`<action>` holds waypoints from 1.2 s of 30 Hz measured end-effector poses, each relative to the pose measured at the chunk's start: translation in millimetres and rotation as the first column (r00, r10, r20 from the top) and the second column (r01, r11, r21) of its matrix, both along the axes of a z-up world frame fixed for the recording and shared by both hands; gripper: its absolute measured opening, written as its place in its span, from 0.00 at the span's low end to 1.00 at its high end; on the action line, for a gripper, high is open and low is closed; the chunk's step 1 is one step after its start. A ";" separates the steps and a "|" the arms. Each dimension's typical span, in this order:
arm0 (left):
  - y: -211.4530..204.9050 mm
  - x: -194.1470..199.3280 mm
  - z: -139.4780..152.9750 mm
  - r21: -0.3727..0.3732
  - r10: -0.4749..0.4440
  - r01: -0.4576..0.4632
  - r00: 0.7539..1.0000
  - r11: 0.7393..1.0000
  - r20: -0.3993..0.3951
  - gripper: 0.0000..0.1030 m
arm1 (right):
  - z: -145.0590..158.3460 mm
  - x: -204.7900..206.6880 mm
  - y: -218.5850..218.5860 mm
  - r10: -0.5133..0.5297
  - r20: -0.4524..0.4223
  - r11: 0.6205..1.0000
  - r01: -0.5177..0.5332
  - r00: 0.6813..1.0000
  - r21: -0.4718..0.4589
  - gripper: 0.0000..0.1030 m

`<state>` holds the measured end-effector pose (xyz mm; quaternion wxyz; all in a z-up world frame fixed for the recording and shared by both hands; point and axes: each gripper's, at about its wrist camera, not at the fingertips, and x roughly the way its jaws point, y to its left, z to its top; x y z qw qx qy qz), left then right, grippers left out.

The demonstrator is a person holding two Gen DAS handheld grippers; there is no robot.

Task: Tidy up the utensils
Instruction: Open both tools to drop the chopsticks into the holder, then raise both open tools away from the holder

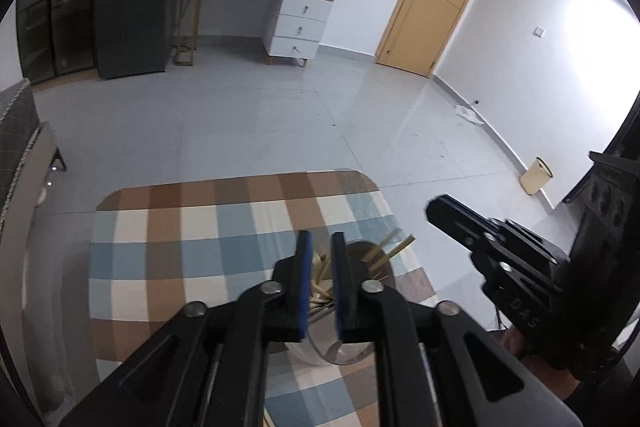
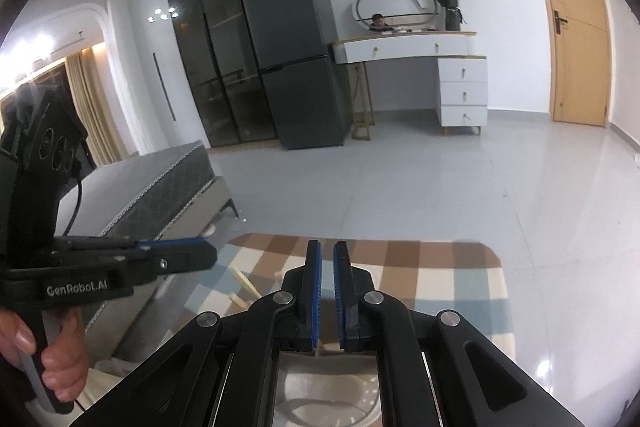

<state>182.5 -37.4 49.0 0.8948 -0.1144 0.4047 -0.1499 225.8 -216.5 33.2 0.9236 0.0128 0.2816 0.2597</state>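
Your left hand-held gripper (image 1: 321, 247) with a narrow gap, nothing pinched, pale wooden chopsticks (image 1: 384, 253) fanned in a clear round holder (image 1: 320, 343) just beyond at twelve o'clock, on the checked surface (image 1: 180, 227), your right hand-held gripper (image 2: 327, 255) nearly closed, empty.

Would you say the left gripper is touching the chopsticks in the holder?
Cannot tell. In the left wrist view the left gripper overlaps the chopsticks and their holder, so any gap or contact is hidden.

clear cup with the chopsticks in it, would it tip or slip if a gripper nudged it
Probably tippy: the chopsticks lean out past the clear cup's rim, loading it high. Its walls look smooth and glassy, so likely slippery. It may also slide on the checked tablecloth.
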 end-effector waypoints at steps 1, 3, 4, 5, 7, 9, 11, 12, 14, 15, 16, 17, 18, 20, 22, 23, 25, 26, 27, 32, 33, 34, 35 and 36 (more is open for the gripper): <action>1.1 -1.9 0.9 -0.002 0.005 -0.005 1.000 1.000 0.000 0.20 | 1.0 -2.4 -2.4 -0.006 -0.004 1.000 0.006 1.000 0.010 0.08; 3.7 -7.4 3.3 -0.002 0.023 -0.023 1.000 1.000 0.003 0.30 | 2.5 -6.0 -5.2 -0.017 -0.008 1.000 0.017 1.000 0.019 0.12; 5.3 -8.9 3.2 0.001 0.032 -0.032 0.999 0.999 0.004 0.36 | 3.9 -9.3 -7.3 -0.024 -0.004 0.999 0.024 1.000 0.023 0.16; 6.8 -11.7 4.3 0.002 0.039 -0.039 0.999 0.999 0.008 0.39 | 5.2 -12.8 -9.4 -0.034 0.001 0.999 0.034 0.999 0.024 0.20; 8.7 -19.1 8.2 0.014 0.057 -0.057 0.998 0.998 0.017 0.42 | 6.2 -18.4 -12.0 -0.046 0.003 0.999 0.046 0.999 0.025 0.28; 10.2 -23.2 9.8 0.034 0.073 -0.074 0.997 0.997 0.021 0.48 | 7.0 -25.8 -13.5 -0.052 0.002 0.998 0.052 0.999 0.027 0.32; 12.8 -30.5 13.4 0.037 0.086 -0.087 0.996 0.996 0.028 0.51 | 10.1 -34.0 -14.7 -0.063 0.003 0.998 0.062 0.998 0.027 0.39; 13.2 -33.8 15.3 0.046 0.091 -0.092 0.995 0.995 0.029 0.51 | 11.2 -37.1 -14.7 -0.066 0.005 0.997 0.066 0.998 0.029 0.41; 14.3 -39.8 17.5 0.057 0.099 -0.101 0.994 0.993 0.035 0.52 | 16.7 -47.7 -15.9 -0.078 0.021 0.996 0.077 0.997 0.039 0.47; 15.0 -44.4 19.3 0.060 0.103 -0.106 0.994 0.993 0.040 0.52 | 18.6 -51.2 -15.5 -0.081 0.028 0.996 0.080 0.996 0.043 0.47; 15.8 -48.7 20.9 0.064 0.107 -0.110 0.993 0.992 0.045 0.52 | 21.2 -57.3 -15.7 -0.084 0.036 0.995 0.082 0.996 0.047 0.49; 16.2 -51.2 21.4 0.065 0.110 -0.113 0.993 0.991 0.048 0.52 | 22.8 -62.1 -15.9 -0.086 0.042 0.995 0.084 0.995 0.050 0.52; 17.1 -54.5 22.1 0.067 0.113 -0.116 0.992 0.991 0.053 0.52 | 25.4 -67.8 -16.1 -0.091 0.050 0.995 0.088 0.995 0.054 0.54; 18.4 -61.7 24.1 0.071 0.118 -0.122 0.991 0.990 0.061 0.53 | 29.8 -79.4 -15.9 -0.097 0.068 0.994 0.093 0.993 0.063 0.60; 20.0 -68.4 25.7 0.070 0.123 -0.128 0.990 0.989 0.068 0.56 | 34.9 -91.0 -14.9 -0.107 0.089 0.993 0.101 0.990 0.065 0.66; 20.8 -71.6 26.0 0.069 0.126 -0.131 0.989 0.989 0.074 0.59 | 34.9 -97.9 -14.3 -0.112 0.096 0.992 0.106 0.989 0.065 0.69; 22.6 -79.8 27.8 0.067 0.134 -0.141 0.987 0.988 0.089 0.61 | 37.6 -111.2 -12.7 -0.116 0.116 0.992 0.108 0.987 0.070 0.70; 23.1 -82.1 27.8 0.066 0.137 -0.144 0.986 0.987 0.094 0.62 | 37.9 -115.2 -12.6 -0.115 0.121 0.992 0.107 0.986 0.071 0.71; 23.7 -86.0 27.9 0.067 0.141 -0.148 0.985 0.987 0.100 0.62 | 38.6 -121.0 -11.9 -0.119 0.129 0.991 0.110 0.985 0.071 0.74; 27.3 -102.3 24.0 0.076 0.172 -0.183 0.976 0.980 0.131 0.73 | 39.2 -151.3 -7.9 -0.146 0.180 0.987 0.132 0.973 0.088 0.81; 28.5 -106.1 22.7 0.072 0.177 -0.189 0.974 0.979 0.141 0.74 | 40.1 -158.0 -5.5 -0.151 0.196 0.987 0.136 0.969 0.086 0.83; 29.3 -108.9 21.0 0.077 0.186 -0.199 0.971 0.977 0.149 0.76 | 40.5 -164.2 -2.2 -0.153 0.214 0.987 0.139 0.965 0.077 0.83; 29.8 -112.5 19.9 0.078 0.190 -0.203 0.970 0.976 0.153 0.77 | 40.4 -168.4 0.7 -0.151 0.227 0.988 0.138 0.962 0.069 0.84; 31.0 -116.1 18.2 0.076 0.192 -0.206 0.968 0.976 0.158 0.77 | 40.0 -173.9 3.9 -0.146 0.242 0.989 0.135 0.959 0.059 0.84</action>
